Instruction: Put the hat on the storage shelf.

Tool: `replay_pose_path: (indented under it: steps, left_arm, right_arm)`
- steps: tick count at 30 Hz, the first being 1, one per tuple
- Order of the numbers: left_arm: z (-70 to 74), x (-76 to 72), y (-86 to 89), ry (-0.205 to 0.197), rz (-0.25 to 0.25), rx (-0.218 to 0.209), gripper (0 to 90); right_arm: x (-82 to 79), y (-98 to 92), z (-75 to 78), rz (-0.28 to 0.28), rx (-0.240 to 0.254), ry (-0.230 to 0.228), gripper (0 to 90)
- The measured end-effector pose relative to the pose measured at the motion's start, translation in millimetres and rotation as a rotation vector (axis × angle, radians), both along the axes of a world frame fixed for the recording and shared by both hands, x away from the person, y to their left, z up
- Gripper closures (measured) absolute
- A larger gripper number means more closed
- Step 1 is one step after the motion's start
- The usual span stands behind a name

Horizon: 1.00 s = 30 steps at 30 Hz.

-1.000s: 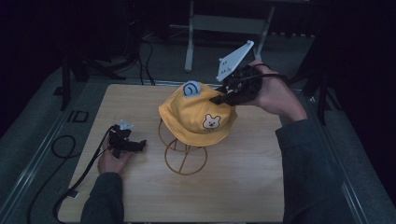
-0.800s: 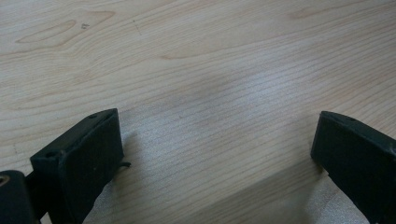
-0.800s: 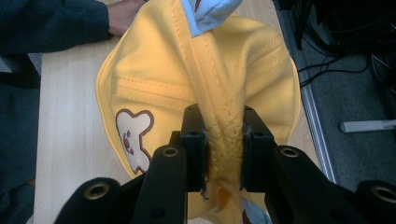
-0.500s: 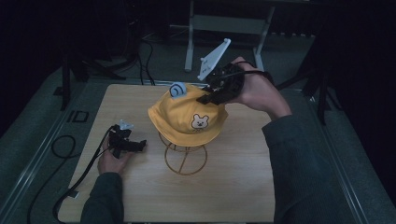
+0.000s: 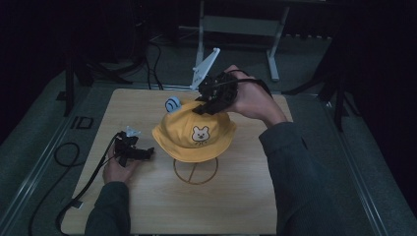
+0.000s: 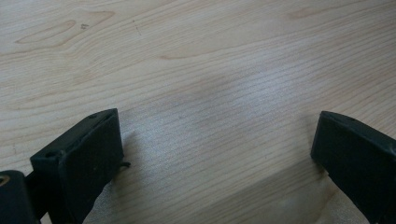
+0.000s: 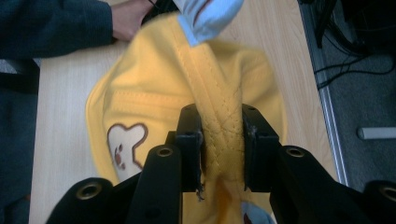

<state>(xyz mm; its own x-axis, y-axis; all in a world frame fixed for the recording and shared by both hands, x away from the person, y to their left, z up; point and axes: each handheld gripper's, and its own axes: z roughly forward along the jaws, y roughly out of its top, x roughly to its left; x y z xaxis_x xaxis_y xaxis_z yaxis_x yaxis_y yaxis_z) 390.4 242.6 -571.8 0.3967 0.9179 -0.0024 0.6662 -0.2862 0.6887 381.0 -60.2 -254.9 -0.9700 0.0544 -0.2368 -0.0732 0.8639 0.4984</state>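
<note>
Your right gripper pinches a stitched fold of the yellow hat, its jaws clamped tight on the cloth at the hat's 1 o'clock side. The hat sits over a wire stand near the middle of the wooden table. At 9 o'clock, your left gripper rests low over bare wood, jaws spread wide; the blue patch looks like an ear.

A yellow hat with a white-and-brown bear face and pale blue ears sits above the light wooden table.
</note>
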Motion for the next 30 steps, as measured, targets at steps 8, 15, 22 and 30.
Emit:
replay_pose_path:
  steps: [8, 15, 22, 30]
  left_arm:
    - [0.0, 0.0, 0.0, 0.000, 0.000, -0.001, 2.0]
    - [0.0, 0.0, 0.0, 0.000, 0.000, 0.000, 2.0]
    - [0.1, 0.0, 0.0, 0.001, -0.001, 0.000, 2.0]
    - [0.0, 0.0, -0.1, 0.000, 0.001, 0.000, 2.0]
  right_arm:
    - [1.7, 0.8, -5.0, -0.036, 0.040, -0.027, 45.3]
    - [-0.9, -5.3, -6.0, -0.050, 0.028, -0.033, 42.6]
    - [-2.2, -14.1, -0.5, -0.084, 0.038, -0.048, 37.4]
    - [-4.9, -25.9, 4.4, -0.135, 0.007, -0.063, 30.1]
